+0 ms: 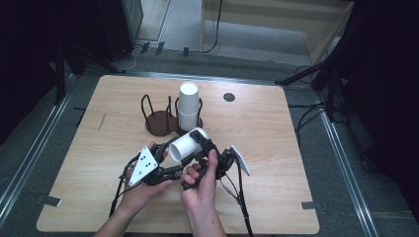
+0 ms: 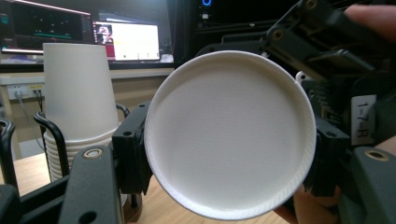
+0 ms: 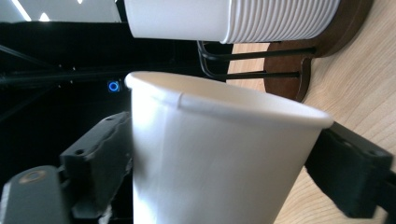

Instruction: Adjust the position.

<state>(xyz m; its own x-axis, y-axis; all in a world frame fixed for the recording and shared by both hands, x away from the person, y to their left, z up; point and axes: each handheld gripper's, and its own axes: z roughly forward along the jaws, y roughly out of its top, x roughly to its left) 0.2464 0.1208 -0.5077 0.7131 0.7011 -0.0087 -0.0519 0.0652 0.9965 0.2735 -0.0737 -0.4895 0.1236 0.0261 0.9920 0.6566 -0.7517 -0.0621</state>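
Wooden surface [image 1: 257,148] carries a dark holder [image 1: 163,121] with stacked white cups [image 1: 188,106]. Near its front, the right gripper [image 1: 205,148] holds one paper cup [image 1: 185,144] on its side between its jaws. The left gripper [image 1: 160,157] is just beside the cup's bottom; its jaws stand apart.

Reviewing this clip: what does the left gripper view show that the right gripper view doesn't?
Left gripper view alone: the held cup's flat round base facing the camera, lit monitors behind, and a label on the other gripper. Right gripper view alone: that cup's side wall and rolled rim, with the right gripper shut on its sides. Both share the cup, the stack of cups and the wire holder on the wooden table.
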